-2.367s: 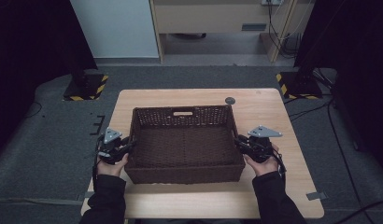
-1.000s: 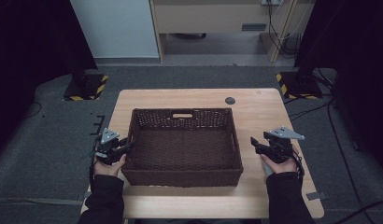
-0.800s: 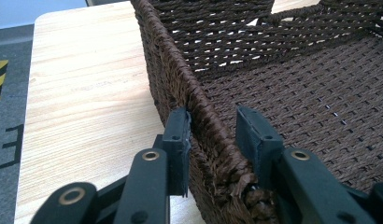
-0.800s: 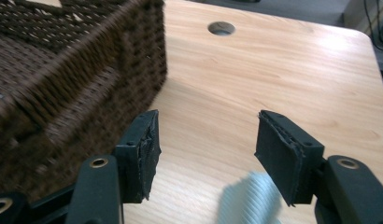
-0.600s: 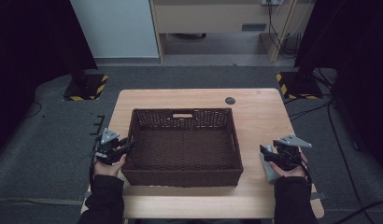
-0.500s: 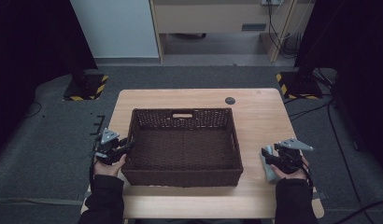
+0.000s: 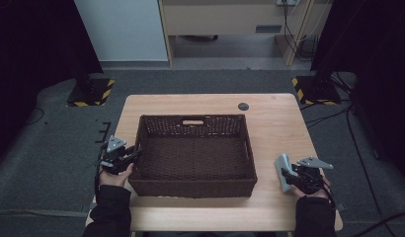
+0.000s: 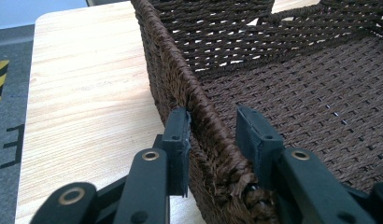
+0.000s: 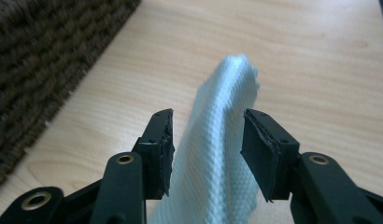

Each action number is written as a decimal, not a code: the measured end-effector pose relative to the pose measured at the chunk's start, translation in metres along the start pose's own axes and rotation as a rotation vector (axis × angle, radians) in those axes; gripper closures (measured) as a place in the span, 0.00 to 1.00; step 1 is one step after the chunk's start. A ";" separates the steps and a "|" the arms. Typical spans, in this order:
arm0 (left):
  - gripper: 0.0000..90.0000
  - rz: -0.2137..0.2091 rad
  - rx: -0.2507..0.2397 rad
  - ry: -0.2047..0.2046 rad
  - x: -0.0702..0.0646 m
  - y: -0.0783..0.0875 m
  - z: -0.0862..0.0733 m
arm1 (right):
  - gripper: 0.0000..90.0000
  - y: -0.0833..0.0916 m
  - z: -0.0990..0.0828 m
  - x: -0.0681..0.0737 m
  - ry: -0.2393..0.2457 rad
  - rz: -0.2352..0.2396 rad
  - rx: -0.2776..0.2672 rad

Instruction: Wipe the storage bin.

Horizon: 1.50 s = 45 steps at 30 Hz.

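Note:
A dark brown woven basket (image 7: pixel 193 188) stands empty in the middle of the wooden table (image 7: pixel 284 126). My left gripper (image 7: pixel 133 156) is at the basket's left wall (image 8: pixel 180 79). Its jaws straddle the rim, the outer one touching the weave and the inner one a little off it, so my left gripper (image 8: pixel 212 135) is open. My right gripper (image 7: pixel 288 177) rests near the table's front right corner. A pale blue woven cloth (image 9: pixel 222 116) rises between its spread jaws. My right gripper (image 9: pixel 207 149) is open, and the cloth (image 7: pixel 282 167) stands apart from the basket.
A small dark round disc (image 7: pixel 243 106) lies near the table's back edge. On the grey floor behind are two yellow-and-black striped stand bases (image 7: pixel 89 93) (image 7: pixel 314 89) and cables (image 7: pixel 348 133). Bare wood lies right of the basket.
My right gripper left the basket's right wall and moved right and toward the front edge, where the pale cloth now shows between its jaws. Left gripper and basket stayed put.

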<state>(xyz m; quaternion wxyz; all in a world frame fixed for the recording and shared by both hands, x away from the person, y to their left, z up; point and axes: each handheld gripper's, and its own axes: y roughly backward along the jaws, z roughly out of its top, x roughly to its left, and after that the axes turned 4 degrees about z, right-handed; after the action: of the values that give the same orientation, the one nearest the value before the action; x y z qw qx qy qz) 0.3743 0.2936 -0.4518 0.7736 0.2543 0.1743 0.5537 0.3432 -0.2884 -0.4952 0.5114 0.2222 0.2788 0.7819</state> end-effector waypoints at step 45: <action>0.74 -0.043 -0.003 -0.039 -0.017 -0.002 0.001 | 0.92 -0.006 0.065 0.011 0.056 0.119 -0.204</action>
<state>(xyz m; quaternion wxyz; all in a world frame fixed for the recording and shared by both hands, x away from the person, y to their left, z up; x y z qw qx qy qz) 0.3707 0.2768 -0.4518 0.7888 0.2598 0.1638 0.5323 0.3848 -0.2629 -0.4499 0.4760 0.1633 0.1981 0.8412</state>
